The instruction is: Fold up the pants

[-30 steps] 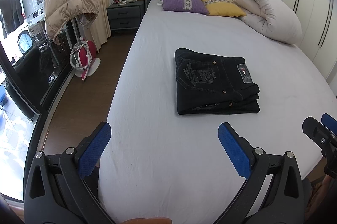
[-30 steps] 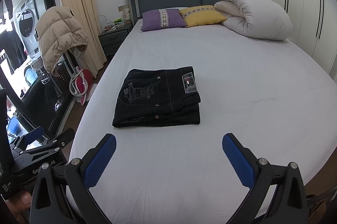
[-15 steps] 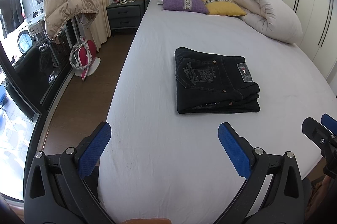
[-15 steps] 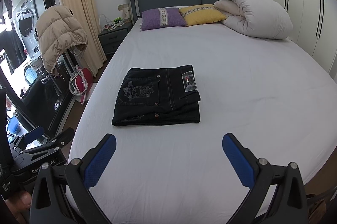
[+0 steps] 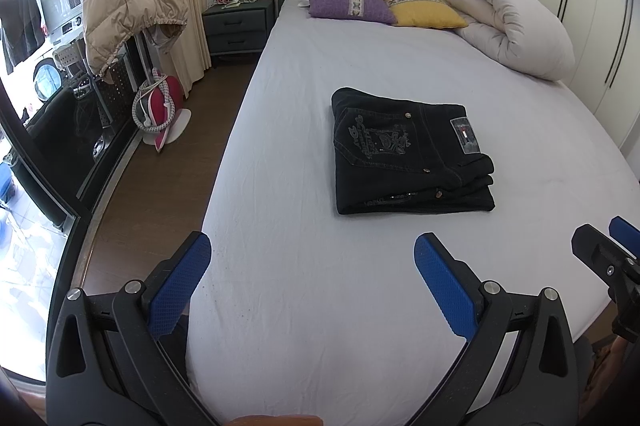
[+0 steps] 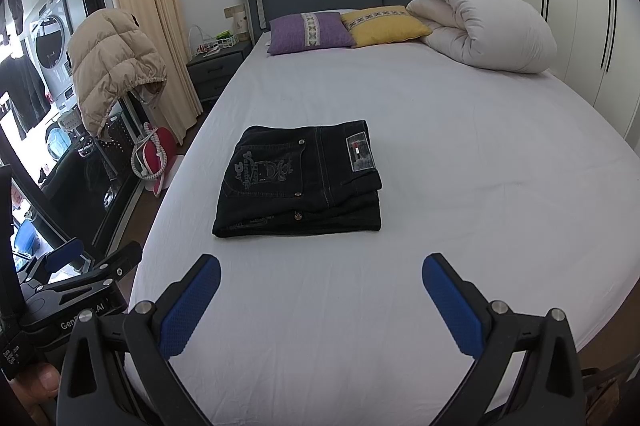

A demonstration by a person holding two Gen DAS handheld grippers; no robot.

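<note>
Black pants (image 5: pixel 408 154) lie folded in a flat rectangle on the white bed sheet (image 5: pixel 320 266), back pocket and label facing up. They also show in the right wrist view (image 6: pixel 300 182). My left gripper (image 5: pixel 312 278) is open and empty, held above the bed's near edge, well short of the pants. My right gripper (image 6: pixel 320 302) is open and empty, also back from the pants near the foot of the bed. The right gripper's tip shows at the right edge of the left wrist view (image 5: pixel 608 258). The left gripper shows at the lower left of the right wrist view (image 6: pixel 80 286).
A purple pillow (image 5: pixel 348 4), a yellow pillow (image 5: pixel 424 12) and a rolled white duvet (image 5: pixel 516 26) lie at the headboard. A nightstand (image 5: pixel 236 30), a beige jacket on a stand (image 5: pixel 128 10) and a red iron (image 5: pixel 160 106) stand left of the bed. Wardrobe doors (image 5: pixel 600 18) line the right.
</note>
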